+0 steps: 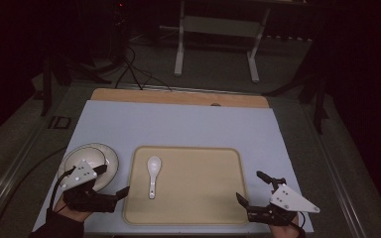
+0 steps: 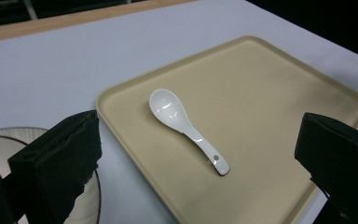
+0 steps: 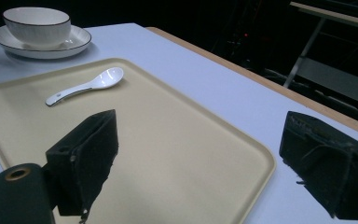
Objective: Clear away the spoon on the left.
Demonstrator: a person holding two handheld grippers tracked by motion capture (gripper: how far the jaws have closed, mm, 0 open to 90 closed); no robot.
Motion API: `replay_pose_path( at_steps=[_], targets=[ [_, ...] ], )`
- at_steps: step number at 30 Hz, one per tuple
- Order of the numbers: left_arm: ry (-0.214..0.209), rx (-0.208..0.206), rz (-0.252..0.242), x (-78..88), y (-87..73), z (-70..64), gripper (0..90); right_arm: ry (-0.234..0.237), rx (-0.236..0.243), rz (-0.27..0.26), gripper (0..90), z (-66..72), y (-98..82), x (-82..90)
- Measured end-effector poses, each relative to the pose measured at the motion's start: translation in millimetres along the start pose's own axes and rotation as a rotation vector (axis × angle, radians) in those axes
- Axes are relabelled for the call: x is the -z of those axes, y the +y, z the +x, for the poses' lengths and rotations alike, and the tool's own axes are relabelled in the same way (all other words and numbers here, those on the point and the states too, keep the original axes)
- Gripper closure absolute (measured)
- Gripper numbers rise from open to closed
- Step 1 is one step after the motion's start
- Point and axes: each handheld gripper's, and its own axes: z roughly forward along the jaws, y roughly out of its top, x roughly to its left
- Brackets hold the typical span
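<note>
1. While you hold both tools low at the near edge, the table [image 1: 178, 121], covered in a pale blue sheet, is the biggest thing; its wooden strip shows at 12 o'clock.
2. Tray [image 1: 198, 186]: beige, flat, centred in front of you, probably the staging surface, so both hands flank it.
3. Plate [image 1: 110, 154] with the bowl [image 3: 37, 25] stacked on it sits off the tray at 9 o'clock, just beside its left rim, not touching as far as I can tell.
4. Left gripper [image 1: 110, 182]: jaws spread wide, nothing between them, hovering at the plate's near edge, pointed toward 3 o'clock. Its own view looks straight at the spoon, so you seem lined up for that pick.
5. Right gripper [image 1: 252, 186]: jaws spread, empty, at the tray's 4 o'clock corner, angled toward 11 o'clock. Likely parked, keeping clear.
6. Spoon [image 1: 153, 174]: white ceramic, lying flat on the tray's left part, scoop at 12, handle at 6, bowl-side up. Handle end is nearest your left tool, the easier grab.
</note>
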Motion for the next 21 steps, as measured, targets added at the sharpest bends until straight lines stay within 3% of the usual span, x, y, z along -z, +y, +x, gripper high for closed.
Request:
replay_pose_path(
  at_steps=[5,9,17,21],
  targets=[
    [-0.016,-0.020,-0.003,-5.5,-15.4,-0.7,1.1,0.000,0.005,0.006,11.7,0.3,-0.3,-0.5],
    [-0.015,-0.006,-0.023,-8.8,-23.0,0.0,1.1,0.007,0.001,0.001,11.7,0.1,-0.5,0.1],
    [0.003,-0.056,-0.010,-17.9,-29.7,-7.2,1.1,0.018,-0.006,0.007,11.7,-1.3,-1.7,-0.7],
    [0.004,-0.054,-0.024,-19.0,-30.8,-7.0,1.1,0.019,-0.016,0.013,11.7,-2.4,-2.6,-0.4]
  ],
)
